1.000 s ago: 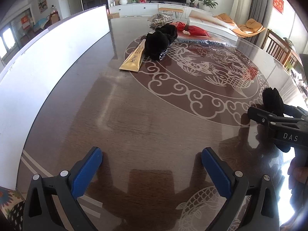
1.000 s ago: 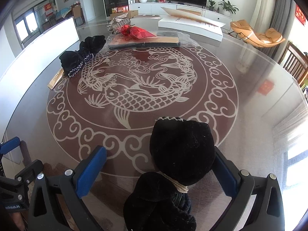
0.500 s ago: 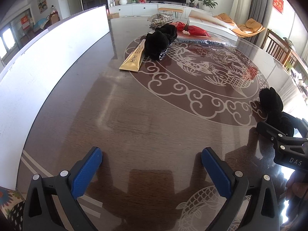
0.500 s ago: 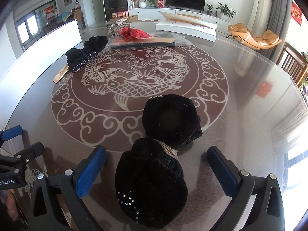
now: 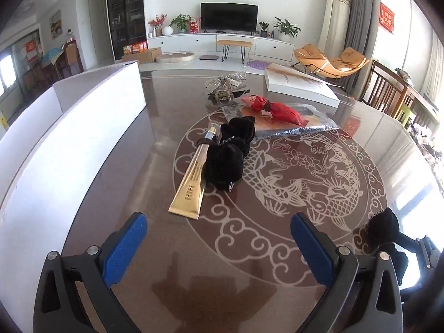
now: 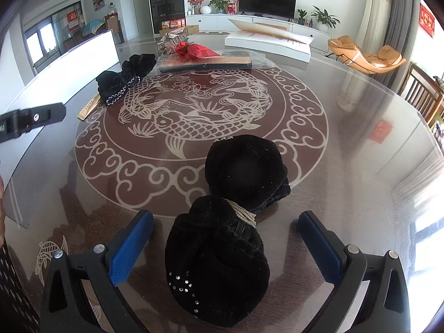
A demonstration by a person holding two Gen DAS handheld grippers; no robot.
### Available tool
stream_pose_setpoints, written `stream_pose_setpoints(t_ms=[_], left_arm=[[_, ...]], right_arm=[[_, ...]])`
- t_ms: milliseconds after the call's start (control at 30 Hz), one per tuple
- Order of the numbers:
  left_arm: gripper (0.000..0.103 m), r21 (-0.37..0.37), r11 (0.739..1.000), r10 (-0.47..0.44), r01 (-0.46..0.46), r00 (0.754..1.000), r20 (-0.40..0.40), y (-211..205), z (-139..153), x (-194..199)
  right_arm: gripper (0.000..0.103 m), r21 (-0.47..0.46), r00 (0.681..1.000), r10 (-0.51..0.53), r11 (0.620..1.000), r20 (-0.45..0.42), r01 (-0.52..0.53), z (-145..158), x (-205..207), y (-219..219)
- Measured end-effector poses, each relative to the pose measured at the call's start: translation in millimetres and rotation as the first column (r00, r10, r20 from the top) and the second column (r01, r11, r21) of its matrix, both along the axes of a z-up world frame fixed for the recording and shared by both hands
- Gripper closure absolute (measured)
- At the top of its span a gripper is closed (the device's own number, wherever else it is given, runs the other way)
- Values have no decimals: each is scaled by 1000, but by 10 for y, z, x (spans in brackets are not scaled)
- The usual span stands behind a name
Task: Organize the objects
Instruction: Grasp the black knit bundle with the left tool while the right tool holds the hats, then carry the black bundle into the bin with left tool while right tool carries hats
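Since a second ago the left hand-held gripper (image 5: 219, 245) has advanced toward the gold tube (image 5: 194, 179), jaws spread wide, nothing between them. Right hand-held gripper (image 6: 226, 244) has let go of the near black pouch (image 6: 222, 249) and drawn back; its blue pads (image 6: 130, 247) stand apart on either side, not touching it.

Count: two black velvet pouches, one gold tube, one red wrapped bundle (image 5: 276, 109), one clear plastic sleeve (image 6: 205, 63), one flat white box (image 5: 299, 86).

Near pouch: fuzzy, two-lobed, tied at the waist with pale cord, small studs low on one lobe; lies on the glossy glass worktop (image 6: 347, 149) at the carp medallion's rim. Far pouch (image 5: 227, 158): same fabric, beaded trim, touching the flat, metallic tube.
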State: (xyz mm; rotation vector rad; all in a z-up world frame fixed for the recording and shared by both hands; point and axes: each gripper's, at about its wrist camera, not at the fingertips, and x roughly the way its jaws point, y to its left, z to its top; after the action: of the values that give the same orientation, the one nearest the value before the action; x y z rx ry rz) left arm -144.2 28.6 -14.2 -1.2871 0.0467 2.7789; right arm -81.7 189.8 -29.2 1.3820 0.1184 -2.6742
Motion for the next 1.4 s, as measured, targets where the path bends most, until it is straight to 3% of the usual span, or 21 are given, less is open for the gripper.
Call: stream_pose_setpoints(t_ms=[33,100,133,200,300,367,567,633,667,700,833,967,1033,1067,1133,1200,1300,1400], left_arm=[[1,-28,1000,-12,12,1000,15,65,-14,-199],[24,-71,997,-21,25,998,56,193,-93,-560],[30,-80,996,-18,24,997,74,236,-139,-703],[55,-83,996,-14,22,995,96,305,-229,-903],[69,-120,992,-41,51,996,82,406,-327,-959],[70,-128,988,-78,86,995,65,430,-329,-791],[64,-39,986,-158,164,980,119,297,-306,121],[48,-28,987,-150,155,979,141,232,-316,274],[32,-28,989,-142,148,980,137,197,-315,319],[22,-35,989,-137,142,983,123,166,-307,348],[21,-50,989,-135,143,982,131,53,-328,389],[21,-90,980,-160,175,975,155,134,-380,302],[21,-127,976,-163,178,979,124,213,-371,261],[27,-136,975,-164,177,981,104,239,-357,245],[69,-94,979,-174,182,981,91,249,-334,205],[72,-68,985,-156,161,985,79,206,-302,202],[72,-22,990,-139,140,989,57,43,-205,300],[72,87,992,-95,92,995,36,-276,27,441]], right_arm=[[0,0,1000,0,1000,0,0,1,3,-1],[0,0,1000,0,1000,0,0,0,0,0],[0,0,1000,0,1000,0,0,0,3,-1],[0,0,1000,0,1000,0,0,-1,0,0],[0,0,1000,0,1000,0,0,-1,2,-1],[0,0,1000,0,1000,0,0,-2,4,-1],[0,0,1000,0,1000,0,0,-4,2,0],[0,0,1000,0,1000,0,0,-4,5,0],[0,0,1000,0,1000,0,0,-6,2,0],[0,-1,1000,0,1000,0,0,-5,4,1],[0,-19,996,31,999,80,-29,29,-75,36],[2,-122,980,18,992,196,6,99,-211,192],[19,-89,976,26,996,214,-7,117,-257,171],[25,-68,977,40,997,210,-26,127,-265,137],[47,-43,979,72,997,192,-65,140,-251,63],[66,-38,981,86,996,173,-80,157,-245,31],[67,-78,985,77,995,151,-66,201,-231,63],[68,-148,987,93,986,131,-73,344,-209,60]])
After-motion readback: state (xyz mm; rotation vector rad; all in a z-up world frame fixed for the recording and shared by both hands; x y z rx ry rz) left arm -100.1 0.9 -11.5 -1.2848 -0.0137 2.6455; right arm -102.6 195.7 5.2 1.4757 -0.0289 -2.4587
